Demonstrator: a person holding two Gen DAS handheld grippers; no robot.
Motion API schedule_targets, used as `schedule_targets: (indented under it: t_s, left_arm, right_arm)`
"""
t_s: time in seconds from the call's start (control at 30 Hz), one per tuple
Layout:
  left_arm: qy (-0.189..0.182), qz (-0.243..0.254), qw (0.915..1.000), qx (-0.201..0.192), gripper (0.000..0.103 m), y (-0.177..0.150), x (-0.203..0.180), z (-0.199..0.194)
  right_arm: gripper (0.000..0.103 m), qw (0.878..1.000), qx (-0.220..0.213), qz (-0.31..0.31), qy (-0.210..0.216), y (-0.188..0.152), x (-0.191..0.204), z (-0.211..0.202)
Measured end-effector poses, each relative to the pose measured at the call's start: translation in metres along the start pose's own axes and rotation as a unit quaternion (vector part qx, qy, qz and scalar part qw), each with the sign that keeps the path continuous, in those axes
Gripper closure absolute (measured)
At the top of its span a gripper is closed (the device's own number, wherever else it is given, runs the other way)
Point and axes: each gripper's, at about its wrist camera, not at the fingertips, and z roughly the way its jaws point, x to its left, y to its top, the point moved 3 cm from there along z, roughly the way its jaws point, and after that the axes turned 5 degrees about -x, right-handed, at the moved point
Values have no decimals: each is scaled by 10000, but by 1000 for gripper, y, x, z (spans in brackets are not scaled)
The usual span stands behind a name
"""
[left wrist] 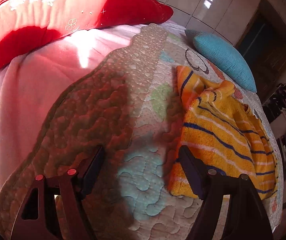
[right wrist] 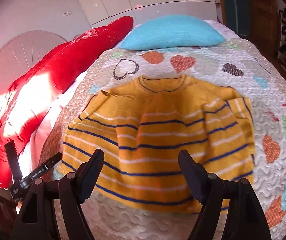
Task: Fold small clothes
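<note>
Both claws are spread and hold nothing. Right claw (right wrist: 141, 160) hangs directly over the near hem of the yellow striped sweater (right wrist: 158, 128), which lies flat on the quilt (right wrist: 272, 92), collar far and sleeves already turned in. Left claw (left wrist: 142, 158) is over bare quilt, with the sweater at its right side. I judge the right claw is nearer for folding hem to collar.

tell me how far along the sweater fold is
Done: both sleeves look folded in over the sweater, flat on the quilt. In hand: nothing; the left gripper and right gripper are open. Left: probably folding hem to collar.
</note>
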Motion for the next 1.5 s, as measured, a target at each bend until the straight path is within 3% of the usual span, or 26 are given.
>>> schedule_targets:
  t_s: [0.03,0.07,0.1,0.17,0.37,0.47,0.53,0.6,0.67,0.83,1.0,1.13,1.33,1.5]
  left_arm:
    - [-150,-37,9999,-64,28,0,3,-2]
    - [-307,-119,9994,-116,28,-1,7,-4]
    - [-470,-248,9985,-145,28,-1,11,-5]
    - [-708,-423,9965,-114,28,1,17,-7]
    - [-928,-293,9952,4,28,2,18,-13]
    - [-917,-419,9949,8,28,5,29,-18]
    - [-872,-533,9948,-11,28,8,37,-19]
    - [-810,-606,9949,-20,28,10,44,-20]
    - [-767,-637,9950,2,28,10,47,-21]
    - [-485,-500,9976,-30,28,9,46,-22]
    - [-116,-213,9995,-179,28,5,40,-31]
    - [182,57,9990,-395,27,3,36,-43]
    - [301,264,9975,-582,24,4,31,-53]
    - [312,311,9973,-593,24,2,29,-54]
  right_arm:
    - [36,9999,77,-88,2,5,14,16]
    - [51,9997,166,-171,21,10,29,34]
    - [58,9994,267,-235,54,14,43,51]
    - [58,9982,466,-378,28,22,70,88]
    - [59,9899,1018,-877,-450,50,129,195]
    - [53,9816,1200,-1251,-795,54,148,230]
    - [41,9770,1216,-1492,-918,56,157,236]
    - [41,9768,1253,-1468,-931,59,159,230]
    - [41,9811,1183,-1376,-669,60,160,211]
    - [31,9850,837,-1399,-564,57,153,149]
    - [29,9860,810,-1253,-741,41,131,104]
    - [28,9923,819,-779,-506,16,111,74]
    - [26,9899,929,-943,-512,-30,103,50]
    - [26,9879,962,-1059,-594,-37,100,50]
